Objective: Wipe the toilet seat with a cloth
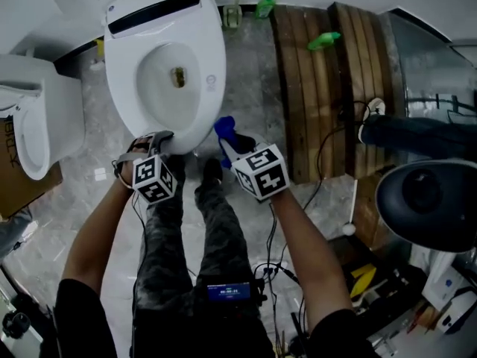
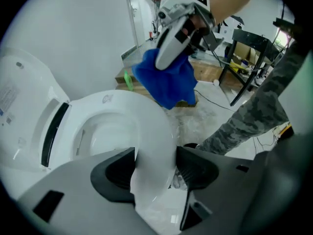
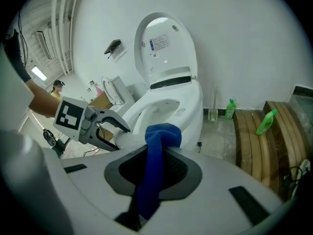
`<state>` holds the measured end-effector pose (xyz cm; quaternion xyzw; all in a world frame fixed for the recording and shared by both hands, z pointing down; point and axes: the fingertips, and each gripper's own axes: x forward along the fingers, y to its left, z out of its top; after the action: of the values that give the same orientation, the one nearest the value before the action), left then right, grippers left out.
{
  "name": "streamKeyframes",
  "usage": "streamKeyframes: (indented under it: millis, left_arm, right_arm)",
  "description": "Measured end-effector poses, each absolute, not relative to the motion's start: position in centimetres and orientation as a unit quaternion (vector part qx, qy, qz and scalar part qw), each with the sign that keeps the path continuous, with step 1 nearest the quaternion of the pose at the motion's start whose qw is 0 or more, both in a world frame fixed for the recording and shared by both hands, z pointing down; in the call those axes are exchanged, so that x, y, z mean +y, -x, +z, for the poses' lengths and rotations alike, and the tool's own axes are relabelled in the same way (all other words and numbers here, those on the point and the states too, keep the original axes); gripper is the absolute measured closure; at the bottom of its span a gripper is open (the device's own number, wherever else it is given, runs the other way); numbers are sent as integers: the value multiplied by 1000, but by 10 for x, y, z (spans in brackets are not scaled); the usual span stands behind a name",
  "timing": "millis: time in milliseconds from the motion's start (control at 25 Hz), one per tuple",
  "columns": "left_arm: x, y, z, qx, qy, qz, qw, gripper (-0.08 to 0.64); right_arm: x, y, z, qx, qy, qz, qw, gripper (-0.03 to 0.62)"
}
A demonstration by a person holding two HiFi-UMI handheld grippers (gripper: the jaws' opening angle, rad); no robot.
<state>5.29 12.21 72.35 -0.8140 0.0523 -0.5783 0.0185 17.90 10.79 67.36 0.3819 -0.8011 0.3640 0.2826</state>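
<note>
Left gripper view showed my left claw (image 2: 155,166) set wide and closed on the toilet seat (image 2: 146,116). Its smooth, glossy white front rim ran deep between the dark pads and filled the gap from one to the other. The seat was a rounded oval ring around the bowl (image 1: 173,73), and the thin curved lid (image 3: 166,38) stood upright behind it against the wall.

My right claw (image 3: 155,177) was clamped on the cloth (image 3: 157,146), a soft, bright blue piece. It was folded into a thick band that rose out of the jaws and bulged over their tips. In the head view the cloth hung in the air just beside the seat's front right edge, and I could not tell whether it touched the seat.

The floor (image 1: 253,66) was grey, marbled and shiny. To my right it gave a narrow strip of open room, ending at a slatted wooden platform (image 1: 313,103) with rounded boards. A green bottle (image 1: 324,41) lay on the platform. Black cables (image 1: 328,151) trailed over its near edge toward my feet. A second white toilet (image 1: 37,118) stood close on my left, and my camouflage-patterned legs (image 1: 216,222) stood right at the front of the bowl.
</note>
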Motion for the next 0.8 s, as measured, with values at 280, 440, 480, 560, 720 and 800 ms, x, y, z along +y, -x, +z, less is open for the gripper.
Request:
streamKeyframes:
  millis: [280,440,480,560,720,800]
  left_arm:
    - [109,-49,634,54,838,-543,14,297]
    - [97,-44,592,74,849,-523,17,308]
    - [93,-43,583,81,851,-518,16,310]
    - [86,-41,563,98,855,-508,17,316]
    - [68,-37,518,128,863,-488,15,321]
    - [56,-34,495,144,866,-479,16,322]
  right_arm:
    - [108,-151,656,-807,-362,366,288,529]
    - [88,-130,623,-832,-351,330,274,529]
    - [84,-128,614,-836,-351,325,270,529]
    - [77,-128,595,-840,-351,322,261,529]
    - [59,-126,553,-847,-349,307,257,529]
    - [48,-125,532,-851,-349,295,259,529]
